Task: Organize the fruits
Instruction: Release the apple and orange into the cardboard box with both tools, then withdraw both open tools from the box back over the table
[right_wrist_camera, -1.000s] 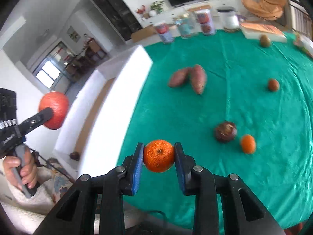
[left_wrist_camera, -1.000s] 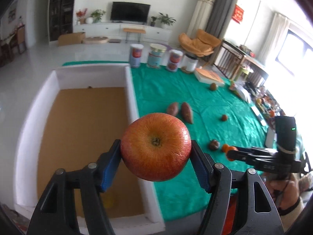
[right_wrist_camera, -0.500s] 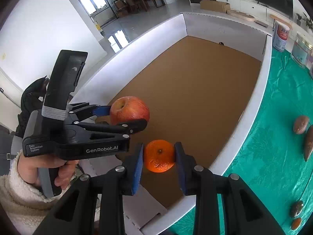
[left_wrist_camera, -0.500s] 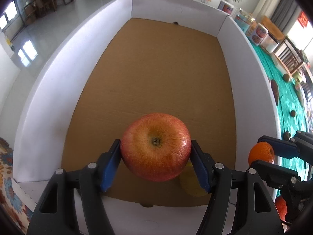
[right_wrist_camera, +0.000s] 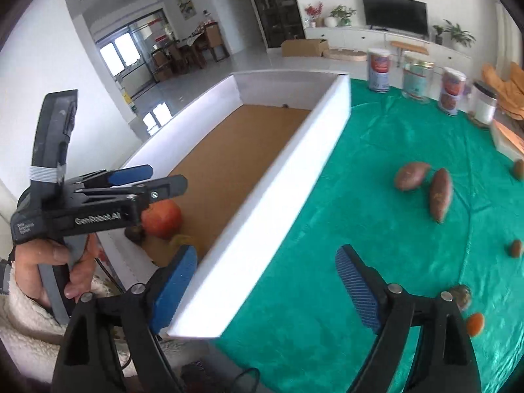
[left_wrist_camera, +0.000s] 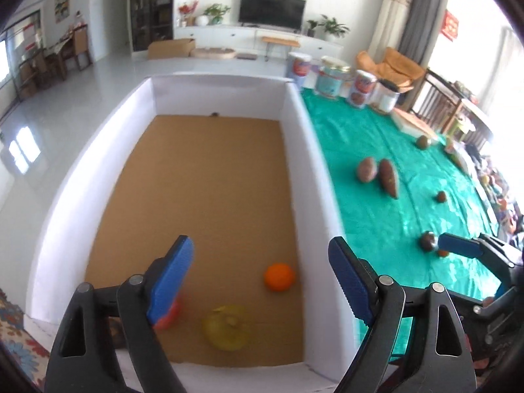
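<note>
Both grippers just sprung wide, nothing between fingers: left gripper [left_wrist_camera: 262, 275] over the box [left_wrist_camera: 311, 150], right gripper [right_wrist_camera: 265, 281] straddling its wall. Apple [right_wrist_camera: 162, 217], orange [left_wrist_camera: 279, 276] and yellow fruit [left_wrist_camera: 226, 327] lying on the box floor

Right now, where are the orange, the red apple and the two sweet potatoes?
orange [left_wrist_camera: 278, 276]: left wrist view, middle of its peel.
red apple [right_wrist_camera: 162, 218]: right wrist view, its visible red side.
sweet potatoes [right_wrist_camera: 440, 194]: right wrist view, middle of the nearer one.
</note>
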{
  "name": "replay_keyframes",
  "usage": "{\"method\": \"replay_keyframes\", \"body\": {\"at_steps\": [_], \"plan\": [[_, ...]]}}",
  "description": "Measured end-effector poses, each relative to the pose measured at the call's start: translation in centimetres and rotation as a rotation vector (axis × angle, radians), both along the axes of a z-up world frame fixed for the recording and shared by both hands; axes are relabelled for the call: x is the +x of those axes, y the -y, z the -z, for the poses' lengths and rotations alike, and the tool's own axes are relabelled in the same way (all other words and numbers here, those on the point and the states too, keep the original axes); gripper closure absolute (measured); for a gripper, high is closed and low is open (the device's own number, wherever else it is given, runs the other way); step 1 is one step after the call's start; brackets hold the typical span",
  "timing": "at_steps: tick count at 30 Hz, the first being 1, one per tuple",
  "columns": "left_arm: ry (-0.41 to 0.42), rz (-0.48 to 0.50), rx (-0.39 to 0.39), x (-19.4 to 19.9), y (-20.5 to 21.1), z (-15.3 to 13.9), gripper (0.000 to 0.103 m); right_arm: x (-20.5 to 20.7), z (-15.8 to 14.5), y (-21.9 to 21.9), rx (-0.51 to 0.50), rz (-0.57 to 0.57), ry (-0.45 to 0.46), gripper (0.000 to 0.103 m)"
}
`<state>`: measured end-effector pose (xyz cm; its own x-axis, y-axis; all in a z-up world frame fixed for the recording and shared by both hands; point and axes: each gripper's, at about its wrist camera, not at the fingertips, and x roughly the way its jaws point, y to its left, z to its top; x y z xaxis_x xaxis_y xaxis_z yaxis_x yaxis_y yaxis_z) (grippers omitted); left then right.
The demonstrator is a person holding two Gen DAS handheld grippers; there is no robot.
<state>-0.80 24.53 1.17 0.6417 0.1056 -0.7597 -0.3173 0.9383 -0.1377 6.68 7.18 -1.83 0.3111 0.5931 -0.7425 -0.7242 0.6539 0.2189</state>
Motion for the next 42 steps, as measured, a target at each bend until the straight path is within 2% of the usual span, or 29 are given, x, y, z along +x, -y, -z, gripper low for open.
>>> {"method": "replay_keyframes", "body": {"at_steps": [4, 8, 13, 16, 19, 22, 30, 42], "plan": [[0.027, 0.189, -0.030, 2.5, 7.4, -0.3, 0.015, -0.1, 0.6, 8.9, -0.007, 0.202, 0.104, 0.010], [0.001, 0.333, -0.053, 5.3, 14.7, 1.4, 0.015, 1.4, 1.8, 16.0, -0.111, 0.443, 0.224, 0.005], [-0.018, 0.365, -0.011, 9.0, 19.6, 5.3, 0.015, 3.2, 3.4, 22.7, -0.278, 0.681, 0.276, 0.005], [-0.037, 0.329, -0.014, 11.1, 19.3, 7.8, 0.015, 3.9, 4.2, 25.9, -0.265, 0.758, 0.239, 0.005], [-0.037, 0.281, 0.000, 12.2, 18.5, 9.7, 0.015, 4.5, 4.3, 28.5, -0.141, 0.787, 0.161, 0.005], [-0.048, 0.254, 0.021, 13.2, 18.1, 11.3, 0.015, 4.4, 4.5, 29.1, -0.090, 0.785, 0.135, 0.005], [-0.044, 0.246, 0.080, 13.5, 18.4, 12.7, 0.014, 4.2, 4.8, 27.1, -0.177, 0.770, 0.194, 0.002], [-0.043, 0.260, 0.061, 13.7, 18.3, 12.8, 0.009, 4.7, 5.3, 27.5, -0.169, 0.785, 0.161, 0.002]]}}
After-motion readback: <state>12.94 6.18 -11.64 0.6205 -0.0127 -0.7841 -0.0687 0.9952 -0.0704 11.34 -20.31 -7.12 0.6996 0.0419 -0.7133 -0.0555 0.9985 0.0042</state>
